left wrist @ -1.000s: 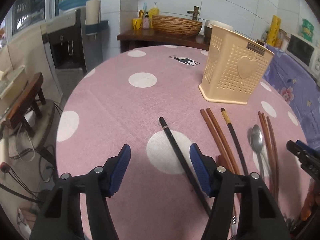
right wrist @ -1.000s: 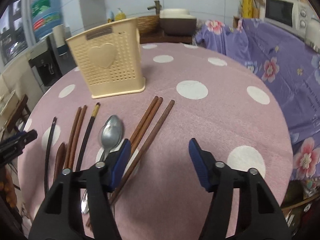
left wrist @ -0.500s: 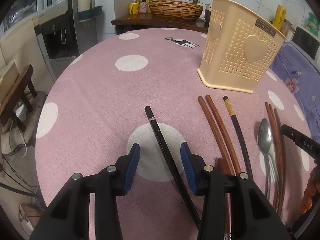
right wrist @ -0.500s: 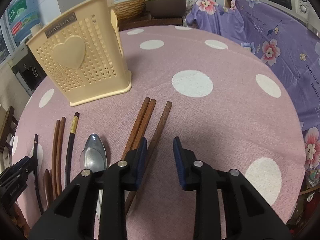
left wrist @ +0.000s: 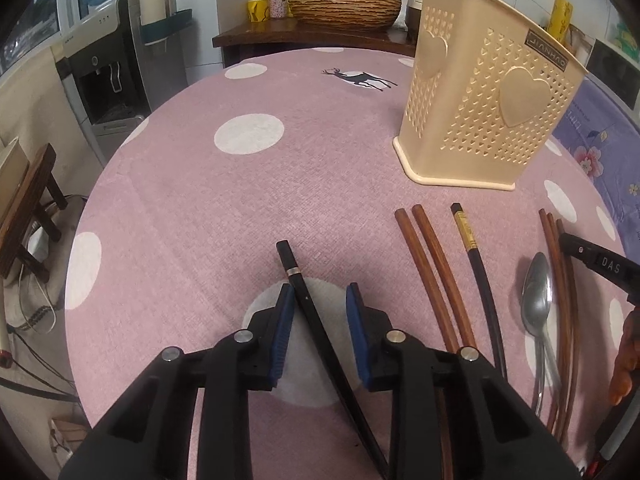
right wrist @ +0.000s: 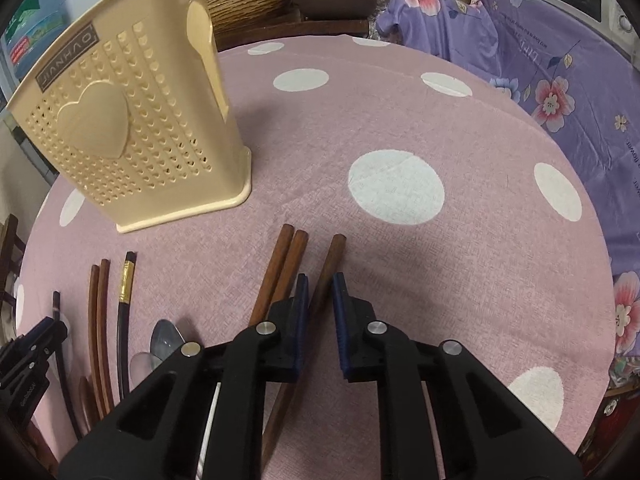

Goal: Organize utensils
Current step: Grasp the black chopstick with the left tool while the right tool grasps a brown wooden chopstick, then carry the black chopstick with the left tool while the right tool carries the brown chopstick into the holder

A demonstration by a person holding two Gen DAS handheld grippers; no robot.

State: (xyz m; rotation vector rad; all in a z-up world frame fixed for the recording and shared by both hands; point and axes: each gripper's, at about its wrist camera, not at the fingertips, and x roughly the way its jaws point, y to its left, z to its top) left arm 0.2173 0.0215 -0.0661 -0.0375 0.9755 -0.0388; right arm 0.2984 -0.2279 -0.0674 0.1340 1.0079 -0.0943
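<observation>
A cream perforated utensil holder [left wrist: 484, 104] stands upright on the pink dotted tablecloth [left wrist: 248, 200]; it also shows in the right wrist view [right wrist: 132, 128]. My left gripper [left wrist: 320, 312] straddles a black chopstick [left wrist: 304, 296], jaws partly closed with a gap on the right side. My right gripper [right wrist: 320, 296] straddles a single brown chopstick [right wrist: 330, 260], jaws narrowly apart around it. A brown chopstick pair [right wrist: 286, 264], a gold-banded black chopstick [left wrist: 472, 252] and a metal spoon [left wrist: 538, 296] lie on the cloth.
More brown chopsticks [left wrist: 432, 264] lie between the grippers. A wooden shelf with a woven basket [left wrist: 344, 4] stands behind the table. A purple floral cloth [right wrist: 540, 64] covers furniture on the right. A water dispenser [left wrist: 108, 72] is at left.
Both grippers moved down and forward toward the table and narrowed their jaws, the left around the black chopstick, the right around the single brown chopstick.
</observation>
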